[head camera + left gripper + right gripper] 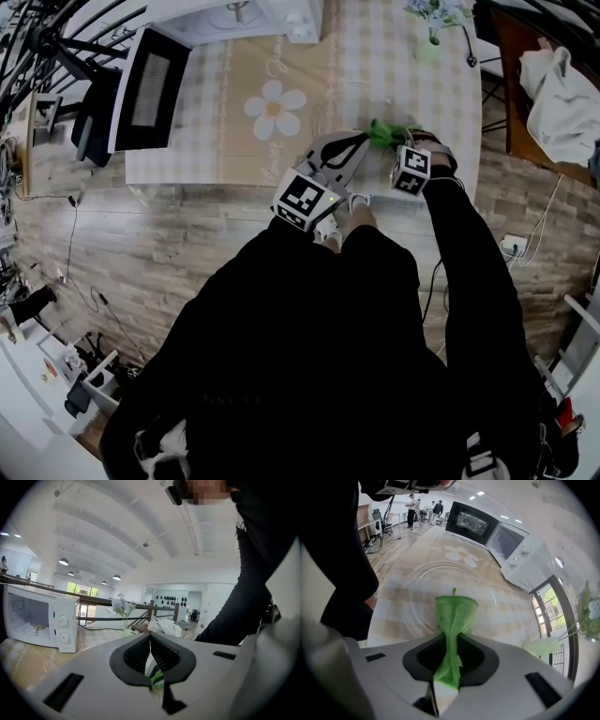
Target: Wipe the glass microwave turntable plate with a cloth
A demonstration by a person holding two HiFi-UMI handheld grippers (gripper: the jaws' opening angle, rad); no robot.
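The clear glass plate (417, 588) lies over the checked tablecloth in the right gripper view, its round rim faint. My right gripper (449, 660) is shut on a green cloth (454, 616), whose free end rests on the plate's near part. In the head view the green cloth (386, 131) shows between both grippers near the table's front right. My left gripper (361, 139) points at it from the left. My right gripper (400, 141) comes from the right. In its own view my left gripper (150, 656) has its jaws almost together, seemingly on the plate's clear rim.
A white microwave (234, 14) stands at the table's back with its dark door (150, 89) swung open to the left. A vase of pale flowers (431, 23) is at the back right. The table's front edge (234, 183) meets a wooden floor.
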